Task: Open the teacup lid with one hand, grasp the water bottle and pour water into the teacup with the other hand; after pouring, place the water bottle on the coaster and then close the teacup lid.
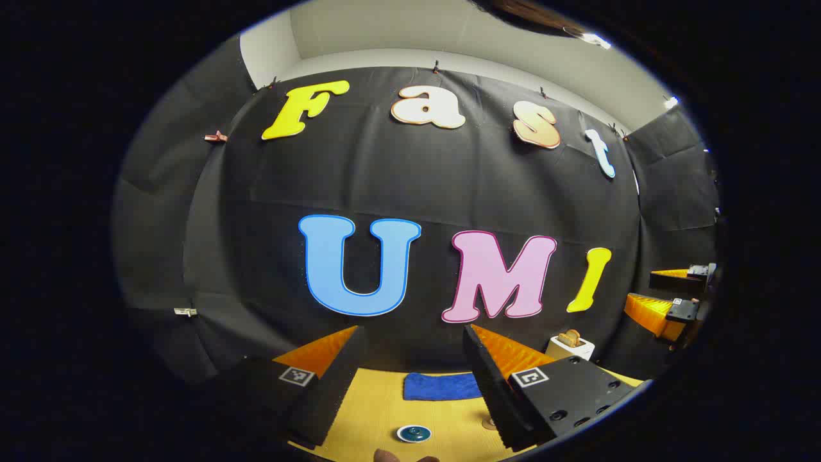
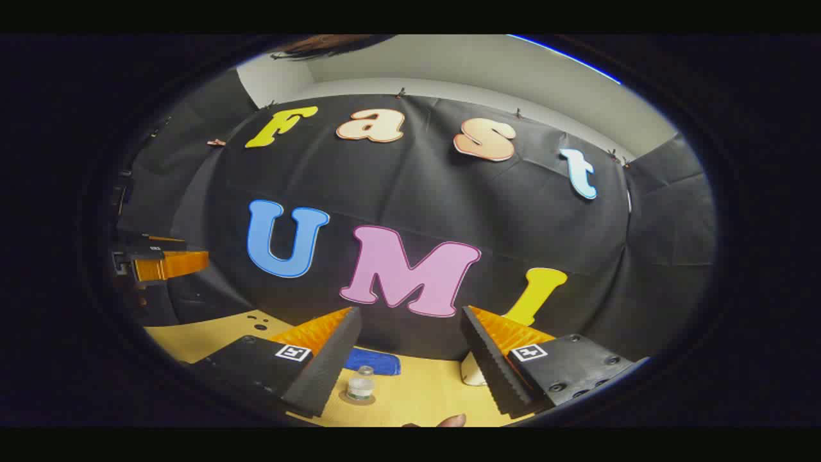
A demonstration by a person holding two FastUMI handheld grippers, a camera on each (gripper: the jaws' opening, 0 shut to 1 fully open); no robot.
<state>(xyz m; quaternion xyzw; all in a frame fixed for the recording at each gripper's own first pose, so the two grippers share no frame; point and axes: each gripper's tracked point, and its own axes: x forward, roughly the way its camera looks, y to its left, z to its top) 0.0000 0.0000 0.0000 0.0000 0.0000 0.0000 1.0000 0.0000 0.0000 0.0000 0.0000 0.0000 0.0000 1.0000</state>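
Left gripper [image 1: 410, 378] — jaws wide apart, holding nothing, raised above the table [image 1: 378, 410]. Round dark-blue lidded teacup [image 1: 413, 434] lies ahead and below, between the two fingers, seen nearly from above; blue cloth [image 1: 441, 386] beyond it.

Right gripper [image 2: 410, 369] — jaws wide apart, empty. Small clear water bottle [image 2: 361, 384] stands upright on a round coaster [image 2: 356, 400], ahead and below, just beside the inner edge of the left-hand finger, long axis vertical.

Judgement — teacup nearer the left gripper, bottle nearer the right; both need a descent first
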